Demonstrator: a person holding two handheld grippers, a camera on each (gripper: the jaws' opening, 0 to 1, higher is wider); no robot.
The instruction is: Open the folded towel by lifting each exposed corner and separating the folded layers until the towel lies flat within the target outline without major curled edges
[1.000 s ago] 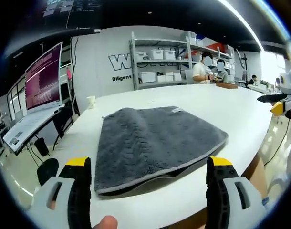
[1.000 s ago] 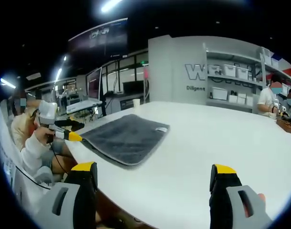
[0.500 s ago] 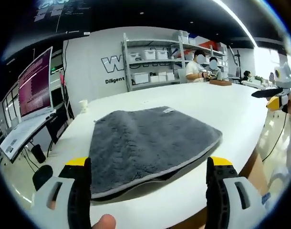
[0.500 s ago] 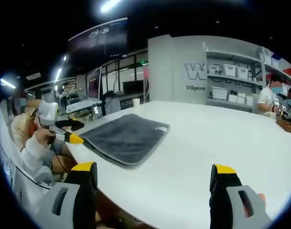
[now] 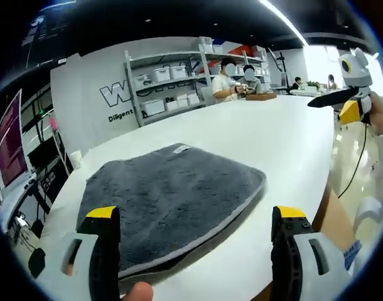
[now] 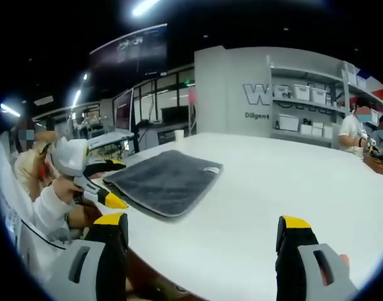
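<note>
Swinging around the towel's near edge over the last second, the left gripper now points along that edge, one yellow-tipped jaw above the cloth and one below, just beside the hem. Its jaws stand wide apart, holding nothing. A sleeved hand grips its handle at the table's left side. The folded grey towel lies on the white table, its layers closed, a small label on its far edge. The right gripper, jaws wide and empty, hovers well apart from the towel over bare tabletop. Shelves with bins line the far wall.
</note>
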